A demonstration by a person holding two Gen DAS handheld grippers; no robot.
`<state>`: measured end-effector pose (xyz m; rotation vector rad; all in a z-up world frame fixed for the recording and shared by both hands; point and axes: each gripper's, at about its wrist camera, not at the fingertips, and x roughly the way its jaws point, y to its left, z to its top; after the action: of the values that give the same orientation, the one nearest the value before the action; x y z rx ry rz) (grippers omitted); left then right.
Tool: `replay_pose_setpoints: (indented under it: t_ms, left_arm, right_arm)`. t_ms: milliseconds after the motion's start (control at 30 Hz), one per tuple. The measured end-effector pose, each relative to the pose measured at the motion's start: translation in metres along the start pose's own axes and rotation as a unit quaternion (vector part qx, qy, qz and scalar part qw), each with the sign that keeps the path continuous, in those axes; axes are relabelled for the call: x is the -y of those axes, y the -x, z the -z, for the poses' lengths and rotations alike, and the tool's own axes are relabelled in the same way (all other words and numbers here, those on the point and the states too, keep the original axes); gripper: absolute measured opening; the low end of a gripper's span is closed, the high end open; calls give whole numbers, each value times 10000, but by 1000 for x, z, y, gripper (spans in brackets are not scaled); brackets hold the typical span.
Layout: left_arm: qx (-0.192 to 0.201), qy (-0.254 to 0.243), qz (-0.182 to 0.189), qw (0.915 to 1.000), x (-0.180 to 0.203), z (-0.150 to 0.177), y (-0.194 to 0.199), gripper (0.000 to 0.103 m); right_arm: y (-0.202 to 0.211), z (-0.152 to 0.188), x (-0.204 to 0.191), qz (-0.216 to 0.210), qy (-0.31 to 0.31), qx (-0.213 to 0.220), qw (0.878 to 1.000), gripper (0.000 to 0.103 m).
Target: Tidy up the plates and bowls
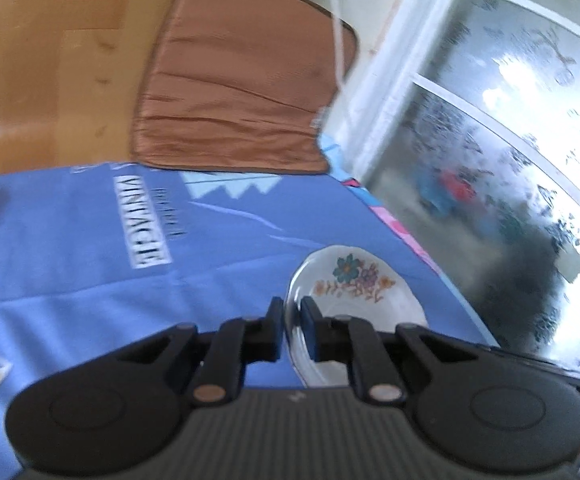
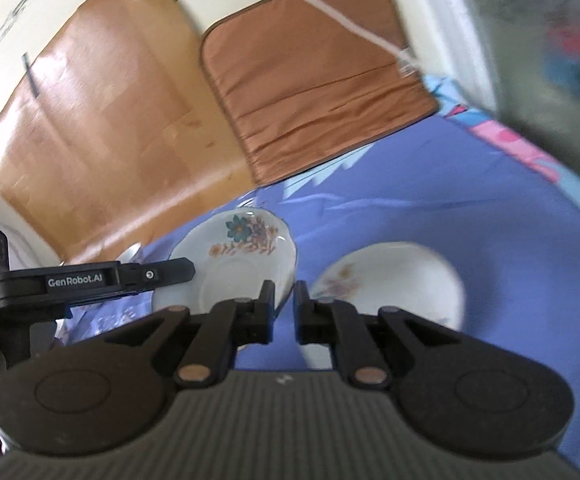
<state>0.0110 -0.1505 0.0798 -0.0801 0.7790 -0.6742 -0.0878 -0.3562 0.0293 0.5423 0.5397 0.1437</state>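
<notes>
My left gripper [image 1: 292, 314] is shut on the rim of a white floral plate [image 1: 364, 280], held tilted above the blue cloth [image 1: 90, 260]. In the right wrist view the same plate [image 2: 242, 256] shows at centre left with the left gripper [image 2: 186, 268] at its left edge. My right gripper [image 2: 284, 296] is shut on the rim of a second white floral plate [image 2: 406, 280], which is blurred and held on the right over the cloth [image 2: 450, 208].
A brown cushion [image 1: 234, 80] lies beyond the cloth, also in the right wrist view [image 2: 314, 76]. Wooden boards [image 2: 102, 120] lie left of it. A white cable [image 2: 330, 12] crosses the cushion. A frosted glass door [image 1: 510, 140] stands to the right.
</notes>
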Motion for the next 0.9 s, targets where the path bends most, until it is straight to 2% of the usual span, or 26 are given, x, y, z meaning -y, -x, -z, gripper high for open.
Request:
replay_pose_setpoints:
  t_ms: [233, 467, 667, 900]
  left_arm:
    - [-328, -229, 115, 9991, 35, 4, -38, 11]
    - [-640, -254, 70, 9976, 43, 13, -68, 13]
    - [-627, -404, -39, 9972, 50, 16, -76, 13]
    - [-573, -654, -102, 9962, 55, 21, -73, 13]
  right_arm:
    - [17, 2, 35, 351, -249, 86, 9990, 12]
    - [15, 3, 58, 504, -410, 50, 9979, 12]
    - [14, 6, 65, 614, -379, 52, 9974, 12]
    - [10, 8, 65, 696, -401, 101, 9967, 21]
